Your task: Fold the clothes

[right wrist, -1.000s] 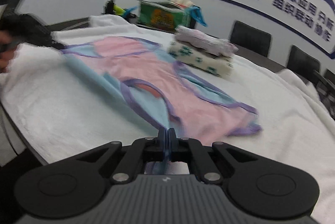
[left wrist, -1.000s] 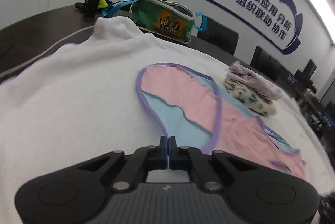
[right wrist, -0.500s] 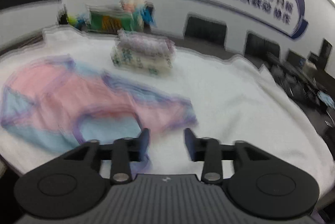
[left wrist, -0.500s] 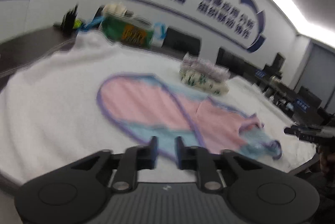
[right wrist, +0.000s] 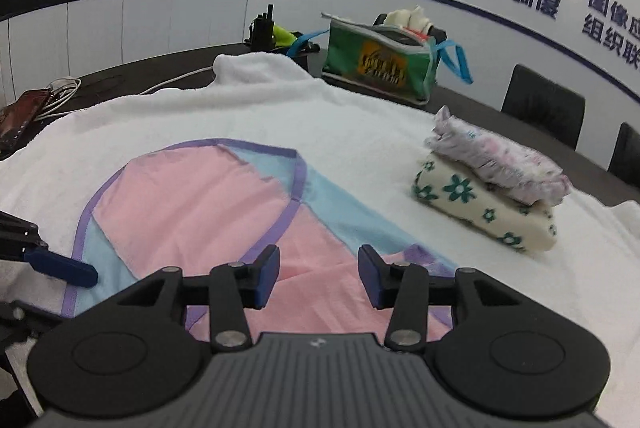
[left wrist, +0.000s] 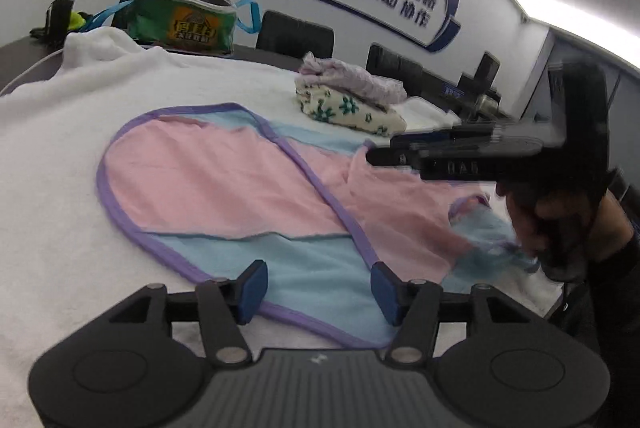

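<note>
Fingers first: the left gripper (left wrist: 318, 286) has its blue fingers (left wrist: 251, 284) apart and opening wider, nothing pinched between them, and the garment's purple-bound blue hem lies right under and just ahead of the tips. Over on the right gripper (right wrist: 319, 276), same story, fingers (right wrist: 267, 274) apart and opening a touch more, hovering above pink cloth with nothing clamped. So both hands are empty right now, and the garment (left wrist: 224, 184) lies flat and free on the white towel (left wrist: 52, 156) that covers the worktop.

Now the lie of it. That pink and blue piece stretches long, running from the rounded purple-edged end near the left gripper across to the crumpled blue end by the person's right hand (left wrist: 560, 216). Each gripper sits near its own end, I'd say, left nearer the rounded end, right nearer the bunched one, so the next fold likely runs along that long axis.

Further back, a stack of folded clothes (right wrist: 492, 184) sits on the towel, well apart from the garment. Beyond that, a green bag (right wrist: 380, 62) with blue straps, then dark chairs (left wrist: 296, 36) and the lettered wall.
</note>
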### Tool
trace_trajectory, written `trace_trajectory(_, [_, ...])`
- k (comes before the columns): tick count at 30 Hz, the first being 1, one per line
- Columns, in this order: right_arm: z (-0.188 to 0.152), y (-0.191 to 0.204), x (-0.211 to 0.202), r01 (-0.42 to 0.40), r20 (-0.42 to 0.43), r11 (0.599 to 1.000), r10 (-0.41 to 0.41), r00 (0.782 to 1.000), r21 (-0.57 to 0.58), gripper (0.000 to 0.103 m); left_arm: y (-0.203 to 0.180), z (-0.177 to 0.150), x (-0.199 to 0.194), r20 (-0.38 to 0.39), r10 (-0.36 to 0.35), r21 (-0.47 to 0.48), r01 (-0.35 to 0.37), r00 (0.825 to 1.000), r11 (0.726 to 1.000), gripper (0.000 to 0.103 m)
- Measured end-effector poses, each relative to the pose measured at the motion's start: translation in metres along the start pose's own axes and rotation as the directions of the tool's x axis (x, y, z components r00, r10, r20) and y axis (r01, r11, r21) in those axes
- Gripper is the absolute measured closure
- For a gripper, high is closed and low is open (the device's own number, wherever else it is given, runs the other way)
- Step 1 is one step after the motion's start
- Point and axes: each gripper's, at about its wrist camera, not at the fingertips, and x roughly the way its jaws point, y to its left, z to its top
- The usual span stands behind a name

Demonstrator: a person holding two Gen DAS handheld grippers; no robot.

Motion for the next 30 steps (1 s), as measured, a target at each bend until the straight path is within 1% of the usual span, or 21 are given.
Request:
trace_trajectory(2, [-0.01,-0.002,-0.003,0.014,-0.013,1.0,-0.013,1.0,0.02,0.056,0.006,0.0,-0.004,0.006,-0.017,-0.007,0.017,1.0,1.0,0.045])
trace_trajectory(4, [-0.02,-0.005,-0.011,0.031,-0.016,0.999,-0.031,0.999,0.039,0.05,0.009,-0.001,-0.004,0.018,-0.028,-0.001,0.028,0.999,1.0,0.034])
trace_trajectory(6, [-0.033,-0.012,-0.022,0.054,-0.025,0.996,-0.052,0.998,0.068,0.047,0.008,-0.001,-0.005,0.015,-0.074,0.018,0.073,0.997,0.997,0.034])
trace_trajectory(7, [-0.038,-0.016,-0.028,0.063,-0.029,0.995,-0.061,0.998,0.083,0.047,0.007,-0.002,-0.006,0.015,-0.119,0.028,0.119,0.993,0.993,0.034])
trace_trajectory(8, [-0.044,-0.019,-0.039,0.057,-0.023,0.994,-0.055,0.998,0.09,0.047,0.005,-0.003,-0.008,0.018,-0.177,0.038,0.176,0.984,0.984,0.033])
trace_trajectory(9, [-0.05,-0.022,-0.05,0.05,-0.017,0.994,-0.049,0.999,0.097,0.047,0.004,-0.005,-0.01,0.022,-0.236,0.056,0.235,0.971,0.97,0.029])
trace_trajectory(10, [-0.056,-0.025,-0.062,0.043,-0.011,0.994,-0.042,0.999,0.104,0.047,0.0,-0.008,-0.011,0.028,-0.273,0.081,0.27,0.962,0.959,0.022])
trace_trajectory(11, [-0.062,-0.026,-0.075,0.03,0.004,0.995,-0.031,1.0,0.098,0.047,-0.003,-0.011,-0.012,0.035,-0.298,0.109,0.292,0.954,0.95,0.019])
trace_trajectory(12, [-0.068,-0.027,-0.087,0.023,0.015,0.996,-0.024,1.0,0.091,0.046,-0.007,-0.013,-0.012,0.04,-0.304,0.137,0.296,0.952,0.945,0.017])
trace_trajectory(13, [-0.075,-0.027,-0.099,0.021,0.03,0.997,-0.024,0.999,0.08,0.043,-0.01,-0.015,-0.01,0.041,-0.29,0.163,0.28,0.956,0.946,0.016])
trace_trajectory(14, [-0.079,-0.027,-0.107,0.025,0.041,0.997,-0.027,0.999,0.067,0.041,-0.012,-0.016,-0.008,0.038,-0.28,0.17,0.27,0.959,0.948,0.016])
trace_trajectory(15, [-0.084,-0.026,-0.114,0.028,0.052,0.998,-0.031,0.998,0.054,0.036,-0.012,-0.016,-0.006,0.034,-0.275,0.167,0.266,0.961,0.949,0.016])
trace_trajectory(16, [-0.089,-0.024,-0.118,0.032,0.046,0.999,-0.034,0.998,0.044,0.034,-0.013,-0.016,-0.004,0.03,-0.271,0.165,0.262,0.962,0.951,0.016])
trace_trajectory(19, [-0.102,-0.02,-0.126,0.034,0.023,0.999,-0.034,0.999,0.009,0.034,-0.016,-0.015,0.001,0.018,-0.261,0.16,0.255,0.965,0.953,0.016])
trace_trajectory(21, [-0.111,-0.019,-0.125,0.022,0.007,1.0,-0.022,1.0,-0.008,0.034,-0.021,-0.014,0.005,0.017,-0.247,0.182,0.24,0.969,0.954,0.016])
trace_trajectory(24, [-0.125,-0.021,-0.122,0.017,-0.004,1.0,-0.017,1.0,-0.022,0.034,-0.024,-0.017,0.008,0.001,-0.189,0.208,0.184,0.982,0.961,0.02])
trace_trajectory(25, [-0.129,-0.024,-0.12,0.021,-0.007,1.0,-0.021,1.0,-0.009,0.034,-0.024,-0.017,0.01,-0.003,-0.171,0.208,0.167,0.985,0.964,0.029])
trace_trajectory(26, [-0.133,-0.028,-0.119,0.025,-0.009,1.0,-0.025,1.0,0.003,0.034,-0.023,-0.017,0.011,-0.006,-0.155,0.205,0.153,0.988,0.967,0.035])
trace_trajectory(28, [-0.139,-0.033,-0.116,0.026,-0.006,0.999,-0.025,1.0,0.025,0.035,-0.02,-0.016,0.013,-0.008,-0.126,0.186,0.125,0.992,0.975,0.056])
trace_trajectory(30, [-0.143,-0.035,-0.115,0.021,0.009,0.999,-0.021,1.0,0.027,0.035,-0.014,-0.013,0.014,-0.004,-0.099,0.149,0.099,0.995,0.984,0.063])
